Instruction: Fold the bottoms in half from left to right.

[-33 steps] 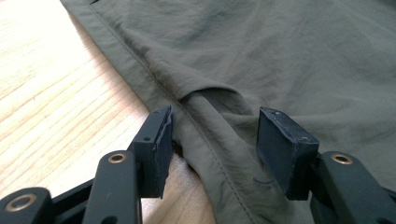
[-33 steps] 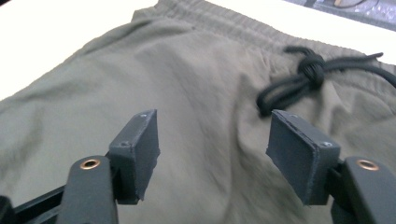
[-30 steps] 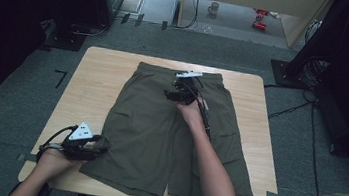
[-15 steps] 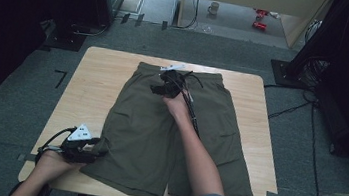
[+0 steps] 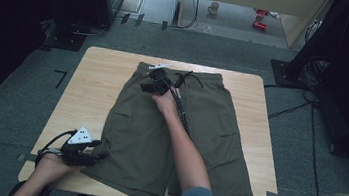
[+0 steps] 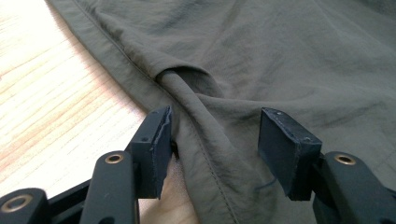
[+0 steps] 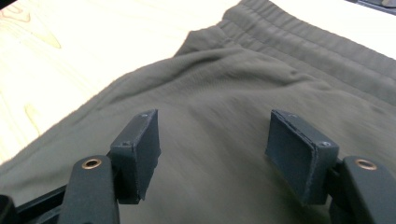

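Olive shorts (image 5: pixel 174 128) feel thin and floppy, so I'd pinch the hem fold; both my left gripper (image 6: pixel 212 144) and right gripper (image 7: pixel 212 149) gape wide

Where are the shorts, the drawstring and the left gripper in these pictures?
shorts (image 5: pixel 218 133): high view, on the bare right leg panel.
drawstring (image 5: pixel 187 76): high view, on the black cord at the waistband.
left gripper (image 6: pixel 212 140): left gripper view, midway between its open fingertips, over the hem fold.

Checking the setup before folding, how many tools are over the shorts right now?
2. The left tool sits at the near-left hem of the shorts, jaws open around a fabric fold. The right tool hovers open near the waistband, far side.
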Demonstrator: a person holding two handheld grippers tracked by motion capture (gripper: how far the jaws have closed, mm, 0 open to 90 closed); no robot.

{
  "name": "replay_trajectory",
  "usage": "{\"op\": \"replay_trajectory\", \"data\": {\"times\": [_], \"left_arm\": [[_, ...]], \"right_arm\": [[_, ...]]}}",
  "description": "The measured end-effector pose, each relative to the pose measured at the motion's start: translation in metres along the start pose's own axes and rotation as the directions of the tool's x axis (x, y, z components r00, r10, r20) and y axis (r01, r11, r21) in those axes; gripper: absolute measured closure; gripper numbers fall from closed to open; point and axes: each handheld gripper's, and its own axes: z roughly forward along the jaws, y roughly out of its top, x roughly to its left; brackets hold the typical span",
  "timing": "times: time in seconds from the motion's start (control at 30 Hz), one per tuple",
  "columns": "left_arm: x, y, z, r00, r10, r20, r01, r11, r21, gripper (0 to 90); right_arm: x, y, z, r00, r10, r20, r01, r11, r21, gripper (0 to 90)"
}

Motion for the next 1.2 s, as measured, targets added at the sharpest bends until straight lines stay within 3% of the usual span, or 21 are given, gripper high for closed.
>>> {"op": "replay_trajectory", "data": {"times": [0.27,0.43,0.57,0.77,0.83,1.0,1.2], "left_arm": [[-0.001,0.001,0.000,1.0000,0.001,-0.003,-0.001,1.0000,0.006,44.6],[-0.001,0.001,0.000,1.0000,0.001,-0.003,-0.001,1.0000,0.006,44.9],[-0.004,0.001,0.001,0.9995,0.019,-0.025,-0.019,0.9997,0.013,45.9],[-0.004,0.003,-0.001,0.9999,-0.014,-0.009,0.015,0.9996,0.026,55.2],[-0.005,0.004,-0.001,0.9998,-0.020,-0.005,0.020,0.9994,0.030,57.8],[-0.006,0.005,0.000,0.9995,-0.031,-0.002,0.031,0.9987,0.042,66.8],[-0.008,0.006,0.000,0.9997,-0.024,-0.001,0.024,0.9984,0.052,73.6]], "right_arm": [[0.018,0.007,0.026,1.0000,0.000,-0.008,0.000,1.000,-0.003,32.3],[0.034,0.010,0.040,0.9994,-0.030,-0.018,0.030,0.999,0.016,34.2],[0.045,0.012,0.048,0.9984,-0.053,0.017,0.053,0.999,0.004,33.1],[0.054,0.012,0.054,0.9920,-0.087,0.091,0.088,0.996,-0.006,35.7],[0.055,0.011,0.054,0.9925,-0.072,0.099,0.074,0.997,-0.016,37.6],[0.059,0.005,0.051,0.9910,-0.055,0.122,0.063,0.996,-0.058,52.8],[0.068,0.003,0.051,0.9890,-0.045,0.141,0.054,0.996,-0.066,69.2]]}}
